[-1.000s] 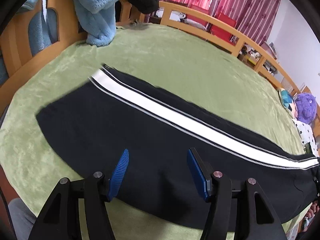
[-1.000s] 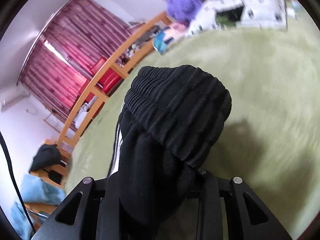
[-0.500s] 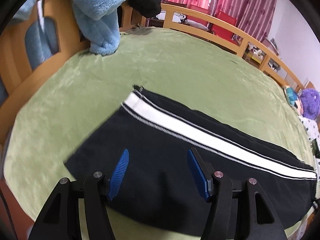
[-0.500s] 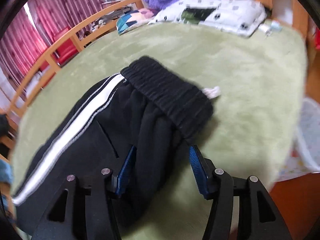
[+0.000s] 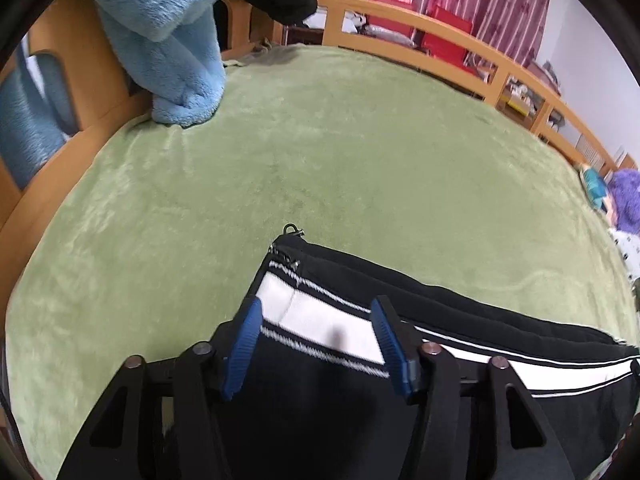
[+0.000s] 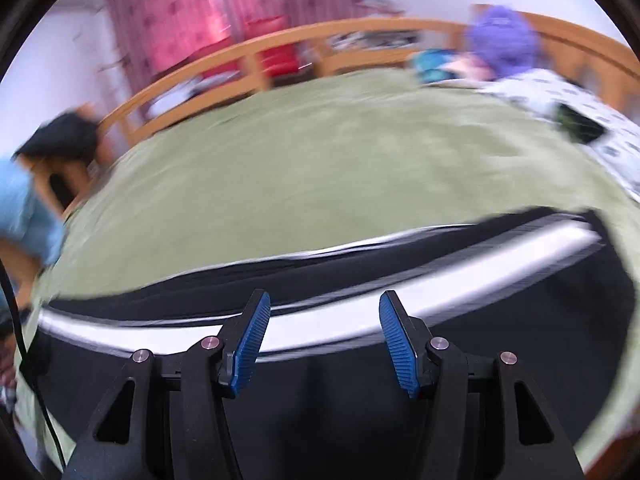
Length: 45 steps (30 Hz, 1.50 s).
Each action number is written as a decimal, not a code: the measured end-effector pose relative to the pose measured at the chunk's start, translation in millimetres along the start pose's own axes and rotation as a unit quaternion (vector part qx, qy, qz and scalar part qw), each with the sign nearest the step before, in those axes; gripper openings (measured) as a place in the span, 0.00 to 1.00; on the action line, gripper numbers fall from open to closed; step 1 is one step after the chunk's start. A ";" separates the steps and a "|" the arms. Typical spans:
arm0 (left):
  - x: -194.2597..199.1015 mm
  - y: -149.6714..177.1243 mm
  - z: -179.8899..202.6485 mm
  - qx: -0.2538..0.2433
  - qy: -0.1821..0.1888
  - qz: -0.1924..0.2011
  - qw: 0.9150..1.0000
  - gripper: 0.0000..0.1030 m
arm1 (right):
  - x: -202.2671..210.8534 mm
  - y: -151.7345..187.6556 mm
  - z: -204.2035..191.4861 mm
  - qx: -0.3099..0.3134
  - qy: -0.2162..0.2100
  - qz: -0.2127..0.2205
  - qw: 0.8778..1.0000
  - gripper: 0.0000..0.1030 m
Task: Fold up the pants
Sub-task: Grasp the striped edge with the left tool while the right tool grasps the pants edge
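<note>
**Soft pants laid flat, both claws empty**

The black fleece pants with a white side stripe (image 5: 472,344) are spread on the green plush blanket (image 5: 320,152). Limp, light cloth is judged; the hem corner is best pinched. The left gripper (image 5: 316,338) and right gripper (image 6: 324,334) are held wide apart above the fabric, nothing gripped.

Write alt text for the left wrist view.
The open left claw hovers over the hem end of black pants with a white side stripe, laid on a green blanket. A light blue fleece hangs at the bed's wooden frame behind.
</note>
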State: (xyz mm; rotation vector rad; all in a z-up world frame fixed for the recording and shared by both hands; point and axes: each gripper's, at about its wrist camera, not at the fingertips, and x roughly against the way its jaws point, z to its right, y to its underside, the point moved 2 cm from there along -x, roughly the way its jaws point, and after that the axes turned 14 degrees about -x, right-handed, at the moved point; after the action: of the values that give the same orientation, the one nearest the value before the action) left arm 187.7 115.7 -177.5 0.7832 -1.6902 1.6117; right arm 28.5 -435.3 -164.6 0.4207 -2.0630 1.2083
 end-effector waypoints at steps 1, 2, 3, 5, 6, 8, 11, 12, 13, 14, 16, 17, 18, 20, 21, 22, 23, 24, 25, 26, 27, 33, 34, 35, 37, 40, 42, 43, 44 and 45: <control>-9.9 -2.4 -1.4 -0.002 -0.001 -0.009 1.000 0.46 | -13.5 6.5 -19.8 0.019 -0.003 -0.012 1.000 0.54; -17.2 -4.2 -3.4 -0.001 -0.003 -0.017 1.000 0.41 | -23.6 13.7 -34.5 0.034 -0.006 -0.021 0.999 0.54; -25.9 -6.2 -5.6 0.004 -0.002 -0.025 1.000 0.36 | -29.2 20.2 -48.4 0.045 -0.009 -0.029 0.998 0.54; -36.2 -9.3 -9.1 0.010 0.001 -0.028 1.000 0.36 | -43.7 27.4 -68.8 0.067 -0.011 -0.043 0.997 0.54; -40.4 -11.8 -10.6 0.011 -0.002 -0.030 1.000 0.32 | -48.0 29.3 -76.7 0.071 -0.012 -0.046 0.996 0.54; -43.0 -15.6 -10.9 0.005 -0.010 -0.028 1.000 0.05 | -53.9 34.6 -92.8 0.085 -0.027 -0.058 0.994 0.55; -35.8 -17.9 -12.6 0.006 0.009 -0.006 1.000 0.02 | -63.5 41.7 -117.5 0.121 -0.034 -0.064 0.990 0.55; -34.5 -18.6 -13.3 0.005 0.009 -0.004 1.000 0.02 | -68.3 41.4 -122.1 0.132 -0.033 -0.068 0.988 0.55; -34.0 -18.8 -13.0 0.002 0.010 -0.005 1.000 0.02 | -74.7 40.3 -126.7 0.144 -0.032 -0.072 0.987 0.55; -34.3 -18.6 -12.7 0.000 0.013 -0.007 1.000 0.02 | -76.8 43.8 -131.2 0.150 -0.031 -0.074 0.985 0.55; -37.4 -18.5 -11.0 -0.001 0.029 -0.016 0.999 0.02 | -84.5 43.1 -137.2 0.160 -0.036 -0.079 0.983 0.55; -40.0 -18.3 -9.6 -0.003 0.037 -0.021 0.999 0.02 | -90.0 43.0 -141.0 0.168 -0.044 -0.086 0.981 0.56; -41.6 -17.8 -8.1 -0.005 0.040 -0.023 0.999 0.03 | -93.7 44.2 -143.7 0.176 -0.050 -0.093 0.979 0.58; -42.3 -15.9 -3.5 -0.015 0.040 -0.023 0.999 0.03 | -102.3 47.1 -147.1 0.186 -0.062 -0.108 0.975 0.62; -42.6 -14.4 -0.7 -0.024 0.039 -0.027 0.999 0.03 | -106.5 49.7 -148.7 0.192 -0.070 -0.121 0.971 0.63; -42.3 -13.4 0.8 -0.028 0.040 -0.029 0.998 0.03 | -109.9 51.8 -151.5 0.197 -0.070 -0.130 0.969 0.63; -41.6 -11.5 1.9 -0.032 0.042 -0.030 0.998 0.06 | -114.0 54.1 -153.6 0.206 -0.070 -0.142 0.966 0.64; -41.1 -9.9 2.3 -0.033 0.041 -0.031 0.998 0.12 | -114.0 56.4 -154.5 0.212 -0.072 -0.145 0.964 0.63; -41.5 -8.1 1.0 -0.033 0.038 -0.032 0.998 0.17 | -113.1 58.4 -155.2 0.220 -0.073 -0.144 0.962 0.59; -41.5 -7.1 -0.5 -0.031 0.037 -0.031 0.998 0.23 | -110.9 60.5 -155.4 0.229 -0.072 -0.140 0.961 0.45; -41.5 -6.2 -1.6 -0.028 0.041 -0.030 0.998 0.23 | -108.9 62.6 -155.5 0.237 -0.071 -0.135 0.960 0.29; -32.6 -11.8 -8.2 -0.008 0.010 -0.003 1.000 0.26 | -92.6 70.5 -153.5 0.265 -0.070 -0.101 0.956 0.06; -32.5 -14.1 -9.3 -0.012 0.003 -0.003 1.000 0.29 | -89.1 71.7 -153.8 0.269 -0.067 -0.092 0.956 0.06; -33.2 -16.0 -11.6 -0.012 -0.002 -0.001 1.000 0.31 | -85.6 71.3 -153.2 0.268 -0.068 -0.086 0.957 0.06; -37.7 -17.0 -17.0 -0.002 -0.005 -0.003 1.000 0.32 | -81.9 67.6 -154.2 0.264 -0.070 -0.080 0.959 0.06; -52.6 -14.8 -18.5 -0.008 -0.003 -0.032 0.999 0.32 | -81.6 64.6 -154.3 0.250 -0.075 -0.081 0.962 0.06; -50.5 -13.4 -15.9 -0.011 -0.002 -0.020 1.000 0.29 | -83.8 64.0 -155.1 0.243 -0.075 -0.081 0.964 0.06; -48.2 -12.9 -15.0 -0.015 -0.005 -0.013 1.000 0.23 | -84.9 64.0 -154.8 0.239 -0.074 -0.082 0.965 0.06; -45.9 -12.5 -14.1 -0.021 -0.006 -0.009 1.000 0.21 | -85.4 64.4 -155.0 0.234 -0.074 -0.080 0.966 0.06; -43.1 -12.1 -14.6 -0.020 -0.003 -0.004 1.000 0.19 | -85.4 63.9 -155.0 0.231 -0.074 -0.078 0.967 0.06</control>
State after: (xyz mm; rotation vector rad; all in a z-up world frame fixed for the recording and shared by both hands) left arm 224.0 128.6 -204.5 0.7731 -1.7165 1.5668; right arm 114.0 -275.6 -215.6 0.8986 -1.8137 1.5977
